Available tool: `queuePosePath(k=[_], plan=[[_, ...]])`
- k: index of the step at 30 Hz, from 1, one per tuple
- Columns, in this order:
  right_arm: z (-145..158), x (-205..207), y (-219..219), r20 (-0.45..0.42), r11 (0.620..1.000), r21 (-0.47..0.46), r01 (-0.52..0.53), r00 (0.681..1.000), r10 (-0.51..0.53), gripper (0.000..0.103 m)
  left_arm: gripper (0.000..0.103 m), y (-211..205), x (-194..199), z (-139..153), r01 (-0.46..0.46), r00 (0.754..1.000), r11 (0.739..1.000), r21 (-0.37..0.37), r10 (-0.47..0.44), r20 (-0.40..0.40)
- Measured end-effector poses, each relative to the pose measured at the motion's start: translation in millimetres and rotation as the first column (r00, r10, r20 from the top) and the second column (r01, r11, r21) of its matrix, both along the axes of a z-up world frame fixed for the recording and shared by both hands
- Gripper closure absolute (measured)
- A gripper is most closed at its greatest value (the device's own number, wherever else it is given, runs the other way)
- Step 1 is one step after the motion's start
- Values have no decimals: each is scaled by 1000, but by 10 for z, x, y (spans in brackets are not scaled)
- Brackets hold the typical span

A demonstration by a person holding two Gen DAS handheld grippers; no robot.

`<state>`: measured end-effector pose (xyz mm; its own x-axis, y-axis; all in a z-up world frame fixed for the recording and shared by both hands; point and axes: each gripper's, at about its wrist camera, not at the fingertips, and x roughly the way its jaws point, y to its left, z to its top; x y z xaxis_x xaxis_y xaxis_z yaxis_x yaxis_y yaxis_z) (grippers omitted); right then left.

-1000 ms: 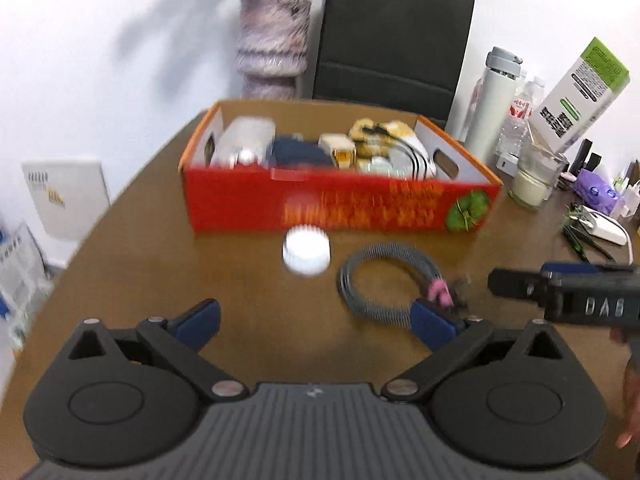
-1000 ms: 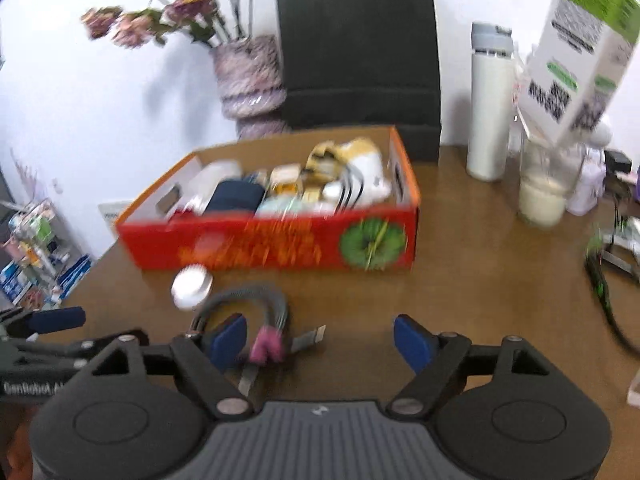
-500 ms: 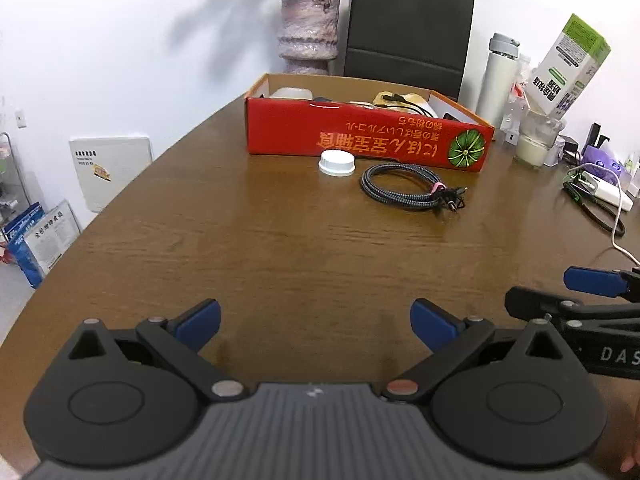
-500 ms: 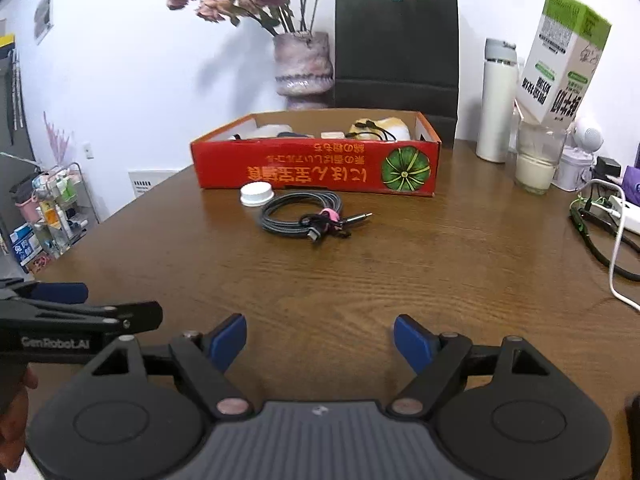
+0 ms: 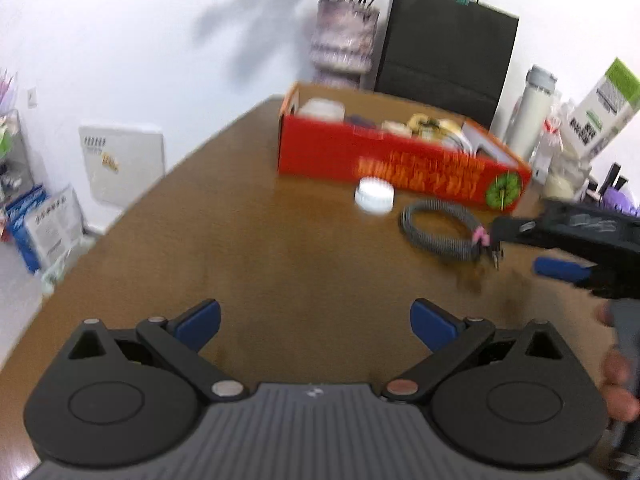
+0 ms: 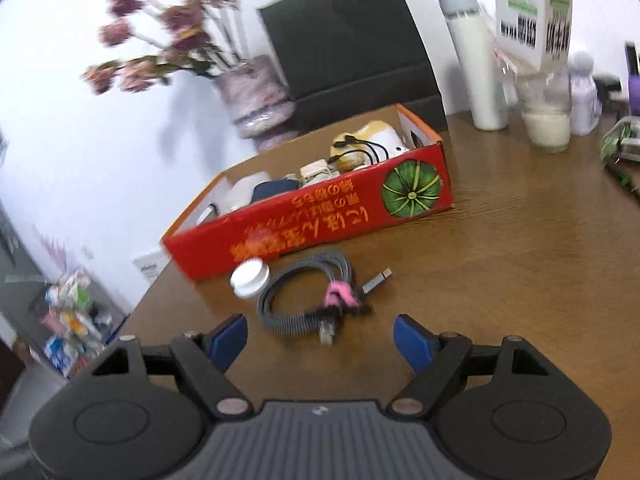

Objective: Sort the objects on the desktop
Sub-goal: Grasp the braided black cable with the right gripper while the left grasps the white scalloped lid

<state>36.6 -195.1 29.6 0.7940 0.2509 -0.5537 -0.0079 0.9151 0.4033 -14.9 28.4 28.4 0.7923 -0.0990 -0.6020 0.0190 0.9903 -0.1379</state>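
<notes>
A coiled grey cable (image 6: 304,294) with a pink tie lies on the brown table, just ahead of my right gripper (image 6: 320,338), which is open and empty. A white round lid (image 6: 250,278) sits left of the cable, by the red cardboard box (image 6: 320,224) that holds several items. In the left wrist view the cable (image 5: 440,226) and the lid (image 5: 374,196) lie far ahead to the right, in front of the box (image 5: 400,164). My left gripper (image 5: 316,324) is open and empty above bare table. The right gripper (image 5: 576,240) shows at the right, next to the cable.
A vase of flowers (image 6: 256,96) and a black paper bag (image 6: 352,48) stand behind the box. A white bottle (image 6: 480,64), a milk carton (image 6: 532,8) and a glass of milk (image 6: 546,128) stand at the back right. The table edge falls off on the left.
Both grippers have moved forward toward the box; the right one now sits close behind the cable. Both stay open.
</notes>
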Motion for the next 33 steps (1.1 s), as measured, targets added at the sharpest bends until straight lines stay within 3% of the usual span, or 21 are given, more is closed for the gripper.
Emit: queuePosePath(k=[2, 5, 9, 14, 17, 21, 23, 29, 33], plan=[[-41, 258, 113, -21, 999, -47, 13, 1000, -14, 38, 0, 11, 147, 85, -11, 999, 1000, 18, 10, 51], [-127, 500, 307, -55, 979, -203, 17, 998, -29, 50, 0, 52, 389, 176, -37, 995, 999, 35, 34, 98], [-175, 571, 349, -26, 950, -310, -31, 999, 24, 80, 1, -16, 789, 191, 61, 994, 998, 32, -63, 87], [-135, 653, 119, -21, 922, -383, -64, 998, 60, 83, 15, -327, 1255, 89, 179, 982, 981, 76, -183, 44], [-127, 655, -159, -9, 950, -311, -34, 999, 33, 85, 23, -510, 1449, -28, 240, 970, 968, 75, -242, 23], [-137, 598, -271, 14, 963, -269, -29, 999, 34, 85, 52, -634, 1621, -201, 219, 975, 972, 81, -217, -37], [-126, 579, -234, 26, 959, -280, -39, 999, 48, 86, 61, -632, 1618, -237, 212, 977, 973, 89, -211, -24], [-18, 486, -162, 94, 952, -304, -40, 993, 72, 86, 62, -525, 1417, -116, 185, 982, 981, 64, -187, 14], [84, 393, -209, 142, 963, -270, -16, 988, 56, 86, 62, -410, 1124, 98, 146, 986, 989, -6, -145, 76]])
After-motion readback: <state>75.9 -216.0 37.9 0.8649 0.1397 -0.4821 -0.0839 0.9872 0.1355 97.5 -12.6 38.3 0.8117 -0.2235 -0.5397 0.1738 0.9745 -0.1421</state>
